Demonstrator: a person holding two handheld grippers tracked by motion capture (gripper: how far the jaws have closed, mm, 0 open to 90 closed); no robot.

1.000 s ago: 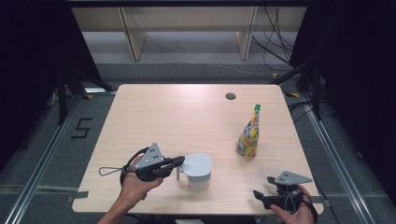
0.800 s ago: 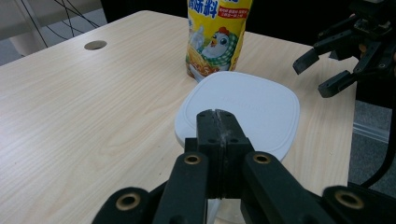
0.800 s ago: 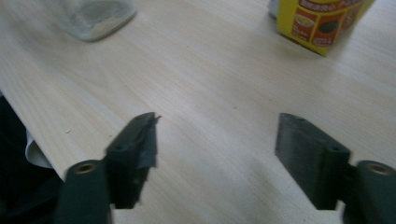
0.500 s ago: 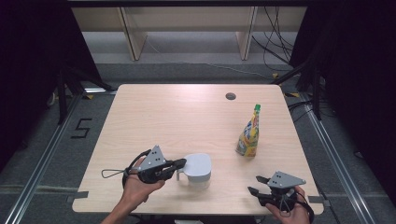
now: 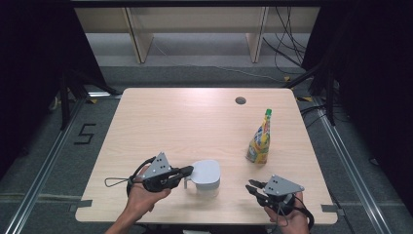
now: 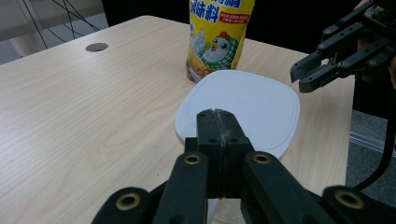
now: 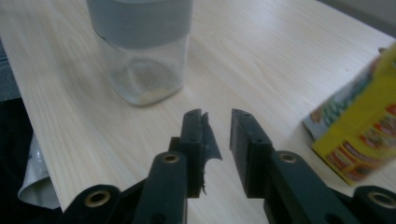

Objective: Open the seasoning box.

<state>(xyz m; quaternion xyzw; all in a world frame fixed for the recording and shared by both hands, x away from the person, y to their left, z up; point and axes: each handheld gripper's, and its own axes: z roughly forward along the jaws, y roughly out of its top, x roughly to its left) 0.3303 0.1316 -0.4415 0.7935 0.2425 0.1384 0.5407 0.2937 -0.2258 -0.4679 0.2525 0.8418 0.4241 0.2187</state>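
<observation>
In the high view, your left hand-held gripper (image 5: 187,171) sits low and left of centre, jaws pressed together, their tips at the left edge of the white-lidded container (image 5: 206,177) on the surface (image 5: 185,122); whether they pinch anything there you cannot tell. Your right hand-held gripper (image 5: 253,187) is at the lower right, apart from the container, which lies just to its left. The yellow pouch (image 5: 259,139) stands above it.

In the left gripper view, the closed jaws rise from the bottom, tips over the near edge of the white lid (image 6: 243,109). The pouch (image 6: 217,35) stands behind it at top centre.

In the right gripper view, your jaws have just been closing and stand slightly apart with nothing between them. The container (image 7: 140,46) stands at the upper left, clear of them; the pouch (image 7: 364,126) is at the right edge.
</observation>
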